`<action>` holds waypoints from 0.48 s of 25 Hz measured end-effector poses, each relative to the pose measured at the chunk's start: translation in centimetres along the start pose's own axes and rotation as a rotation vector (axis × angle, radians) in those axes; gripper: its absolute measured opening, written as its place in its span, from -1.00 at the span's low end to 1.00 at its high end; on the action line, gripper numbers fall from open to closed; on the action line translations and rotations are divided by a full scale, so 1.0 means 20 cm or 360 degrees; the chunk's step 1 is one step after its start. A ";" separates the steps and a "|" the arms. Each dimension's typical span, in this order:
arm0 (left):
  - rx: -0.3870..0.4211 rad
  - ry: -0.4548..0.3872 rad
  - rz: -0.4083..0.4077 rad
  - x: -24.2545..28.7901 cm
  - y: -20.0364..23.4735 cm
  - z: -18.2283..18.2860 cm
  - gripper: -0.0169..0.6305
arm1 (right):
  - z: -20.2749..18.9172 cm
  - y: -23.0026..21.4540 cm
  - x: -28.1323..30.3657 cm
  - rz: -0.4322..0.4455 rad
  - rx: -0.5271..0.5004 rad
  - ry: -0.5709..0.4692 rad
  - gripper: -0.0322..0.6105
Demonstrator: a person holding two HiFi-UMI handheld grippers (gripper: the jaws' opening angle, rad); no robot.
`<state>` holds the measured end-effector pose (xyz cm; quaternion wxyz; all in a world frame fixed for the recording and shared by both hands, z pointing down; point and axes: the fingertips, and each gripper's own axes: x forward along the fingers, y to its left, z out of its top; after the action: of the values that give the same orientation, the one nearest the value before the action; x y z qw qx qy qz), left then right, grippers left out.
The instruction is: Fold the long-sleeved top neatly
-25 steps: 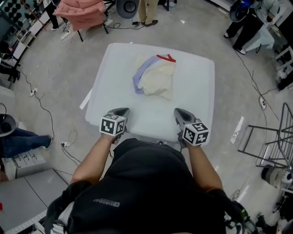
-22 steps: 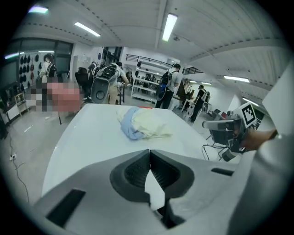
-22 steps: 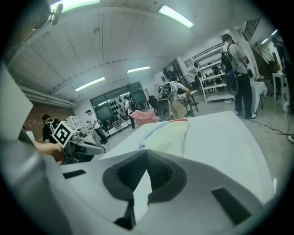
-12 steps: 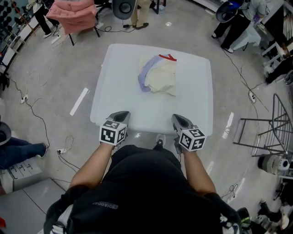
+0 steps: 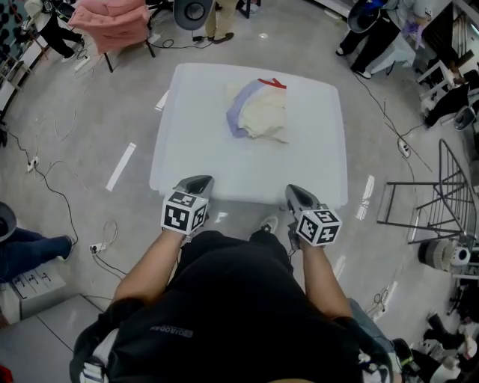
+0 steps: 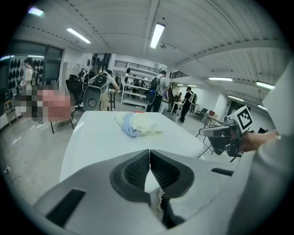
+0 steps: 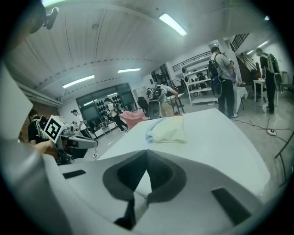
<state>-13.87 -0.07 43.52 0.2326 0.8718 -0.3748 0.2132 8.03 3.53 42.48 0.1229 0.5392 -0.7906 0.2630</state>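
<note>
The long-sleeved top (image 5: 258, 111) lies folded in a cream bundle with a lilac edge and a red collar, on the far half of the white table (image 5: 194, 161). It also shows in the left gripper view (image 6: 137, 125) and the right gripper view (image 7: 168, 129). My left gripper (image 5: 200, 182) hangs over the table's near edge, shut and empty. My right gripper (image 5: 294, 191) is level with it at the same edge, also shut with nothing between its jaws. Both are well short of the top.
A pink cloth on a rack (image 5: 108, 16) stands at the far left. People stand beyond the table (image 5: 212, 15) and at the far right (image 5: 370, 37). A metal frame (image 5: 434, 198) stands right of the table. Cables trail over the floor (image 5: 52, 176).
Both grippers have drawn back from over the table to its near edge, and the person has stepped back. The top has not moved.
</note>
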 end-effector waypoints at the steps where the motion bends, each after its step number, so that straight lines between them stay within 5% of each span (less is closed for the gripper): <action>1: -0.0001 -0.0003 0.0002 -0.01 0.00 -0.01 -0.93 | -0.01 0.00 -0.01 -0.0003 -0.0004 0.0007 -0.89; 12: 0.0038 -0.0037 -0.0013 -0.03 -0.01 0.02 -0.93 | 0.03 0.02 -0.03 -0.0009 -0.0042 -0.0029 -0.89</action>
<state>-14.04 0.17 42.77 0.2188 0.8784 -0.3714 0.2065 7.87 3.86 41.61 0.1234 0.5421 -0.7935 0.2473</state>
